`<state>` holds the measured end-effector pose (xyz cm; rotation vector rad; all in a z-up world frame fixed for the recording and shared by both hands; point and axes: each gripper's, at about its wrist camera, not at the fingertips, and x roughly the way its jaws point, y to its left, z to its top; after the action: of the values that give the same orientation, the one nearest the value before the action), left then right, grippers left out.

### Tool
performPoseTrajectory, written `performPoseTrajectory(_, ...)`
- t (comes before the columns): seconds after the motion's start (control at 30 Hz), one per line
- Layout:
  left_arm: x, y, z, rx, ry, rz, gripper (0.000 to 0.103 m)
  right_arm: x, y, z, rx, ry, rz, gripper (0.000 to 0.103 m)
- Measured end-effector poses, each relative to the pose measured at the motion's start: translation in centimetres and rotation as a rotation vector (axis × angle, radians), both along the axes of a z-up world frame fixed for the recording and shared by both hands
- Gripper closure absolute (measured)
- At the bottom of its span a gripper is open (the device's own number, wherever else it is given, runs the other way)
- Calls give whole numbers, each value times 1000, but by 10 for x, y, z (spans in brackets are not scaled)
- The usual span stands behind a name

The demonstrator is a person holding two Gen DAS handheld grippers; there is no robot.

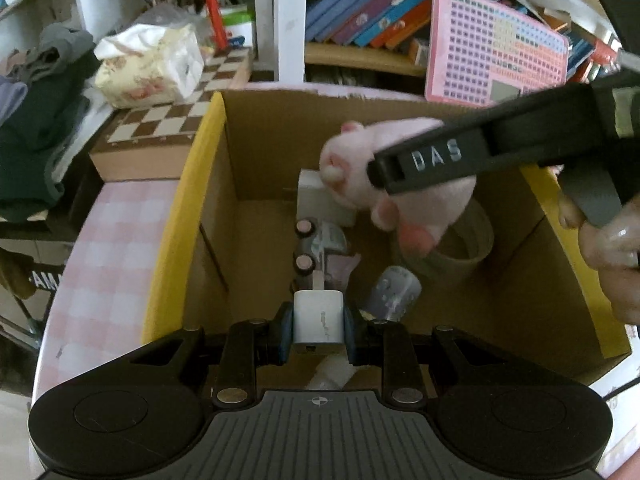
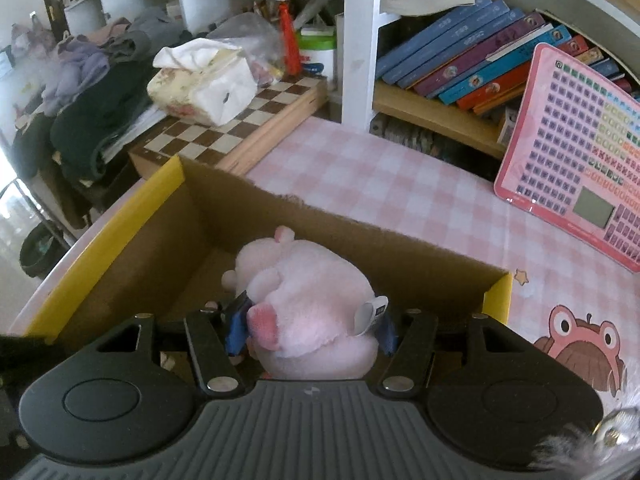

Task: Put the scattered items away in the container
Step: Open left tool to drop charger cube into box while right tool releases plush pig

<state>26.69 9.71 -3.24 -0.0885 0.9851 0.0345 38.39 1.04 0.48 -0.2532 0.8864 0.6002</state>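
Hand-held gripper (image 1: 384,176) marked "DAS"

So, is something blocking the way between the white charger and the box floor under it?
Nothing blocks it. The left gripper holds the white charger over the cardboard box; a toy car lies just beyond it.

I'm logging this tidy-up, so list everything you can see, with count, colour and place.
Cardboard box: 1, brown with yellow flaps, on the table.
Charger plug: 1, white, in left tongs over the box.
Plush pig: 1, pink, in right tongs over the box.
Toy car: 1, grey, box floor.
Tape roll: 1, brownish, box floor.
Chessboard: 1, brown-white, beyond the box.
Tissue pack: 1, floral, on chessboard.
Pink board: 1, by the shelf.
Left tongs: shut.
Right tongs: shut.
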Motion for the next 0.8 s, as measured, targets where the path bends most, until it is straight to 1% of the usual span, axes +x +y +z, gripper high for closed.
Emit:
performPoseTrajectory(0.1,2,-1,-5,-4,16,-4,79,5,-2,-3,14,7,-4,38)
performPoseTrajectory(0.17,3,0,-6,-5,18,-7,76,6,-5,-3,26,8,-2,33)
performPoseTrajectory(0.2,3,-1,-6,-5,20,-13,74,5,-6,-2,27,2,-2,28)
performPoseTrajectory(0.33,0,-4,-2,-13,5,-47,51,-1,-14,6,50,-16,0,21)
performPoseTrajectory(0.43,-5,-9,4,10,-23,-56,47,-9,-19,14,65,-33,5,19)
performPoseTrajectory(0.53,-12,-11,13,18,-59,-56,46,-19,-22,24,82,-48,2,19)
performPoseTrajectory(0.6,-19,-11,22,23,-91,-57,45,-27,-25,32,100,-59,-1,19)
performPoseTrajectory(0.7,-33,-10,38,31,-152,-50,40,-41,-31,44,121,-83,-10,19)
performPoseTrajectory(0.8,-49,-8,54,24,-204,-41,39,-57,-39,56,139,-108,-18,18)
